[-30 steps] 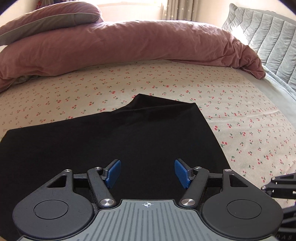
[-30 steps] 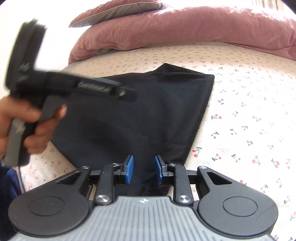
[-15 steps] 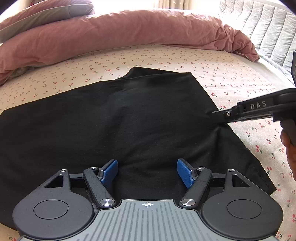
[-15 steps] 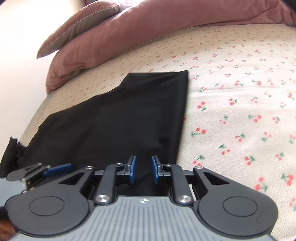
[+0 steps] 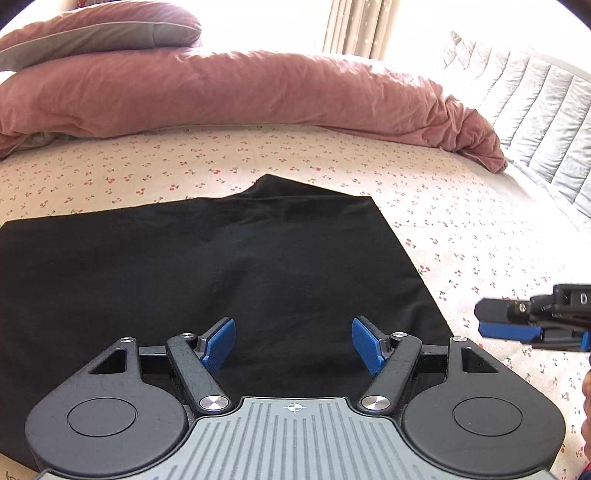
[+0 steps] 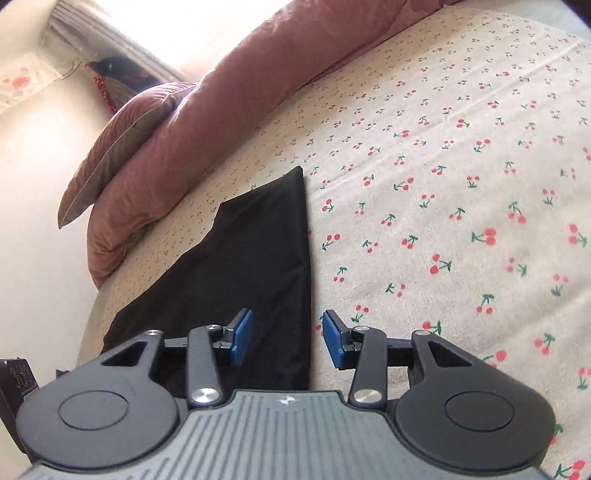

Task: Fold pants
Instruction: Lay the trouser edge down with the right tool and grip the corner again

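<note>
The black pants [image 5: 229,273] lie flat on the cherry-print sheet [image 5: 461,229], with a straight edge on the right. My left gripper [image 5: 293,343] hovers open over their near part, and nothing sits between its blue pads. My right gripper [image 5: 517,325] shows at the right edge of the left wrist view, just off the cloth. In the right wrist view my right gripper [image 6: 288,341] is rolled over the pants [image 6: 258,266]. Its jaws are opening, the garment's right edge runs below the gap, and the pads do not press on the cloth.
A rolled pink duvet [image 5: 258,92] and a pillow [image 5: 99,29] lie along the far side of the bed. A grey quilted headboard [image 5: 535,110] stands at the right. The mattress edge [image 6: 92,314] drops off left of the pants. A hand [image 5: 585,391] holds the right gripper.
The right gripper's jaws have widened from nearly shut, and its view has rolled. In the left wrist view it has slid right, off the pants' edge. The left gripper stays open.
</note>
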Motion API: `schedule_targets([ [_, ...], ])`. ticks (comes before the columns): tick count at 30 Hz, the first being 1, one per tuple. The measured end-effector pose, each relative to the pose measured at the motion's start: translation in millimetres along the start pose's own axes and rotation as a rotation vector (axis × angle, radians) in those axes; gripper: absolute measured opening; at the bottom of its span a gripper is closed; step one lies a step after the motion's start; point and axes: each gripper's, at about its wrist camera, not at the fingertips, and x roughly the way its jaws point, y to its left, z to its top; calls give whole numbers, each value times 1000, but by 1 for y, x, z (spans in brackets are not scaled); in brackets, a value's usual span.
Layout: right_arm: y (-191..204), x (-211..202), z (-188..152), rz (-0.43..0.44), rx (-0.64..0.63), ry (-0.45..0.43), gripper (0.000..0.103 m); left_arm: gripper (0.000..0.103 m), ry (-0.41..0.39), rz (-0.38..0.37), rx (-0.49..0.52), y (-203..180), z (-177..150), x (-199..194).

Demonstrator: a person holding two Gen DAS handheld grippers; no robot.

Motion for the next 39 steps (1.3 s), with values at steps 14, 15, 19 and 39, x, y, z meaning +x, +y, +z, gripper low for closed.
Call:
schedule_targets([
  [14,-16,-1,-54,77,179,29,37,69,14,-36,-32,5,-1,6],
  [15,-17,-2,-57,82,187,32,33,69,19,-39,-24,4,-2,7],
  [19,-21,-2,-67,86,210,35,21,69,47,-59,-9,1,-7,11],
  [39,-20,10,-74,163,292,51,10,69,68,-30,116,-18,-25,13],
])
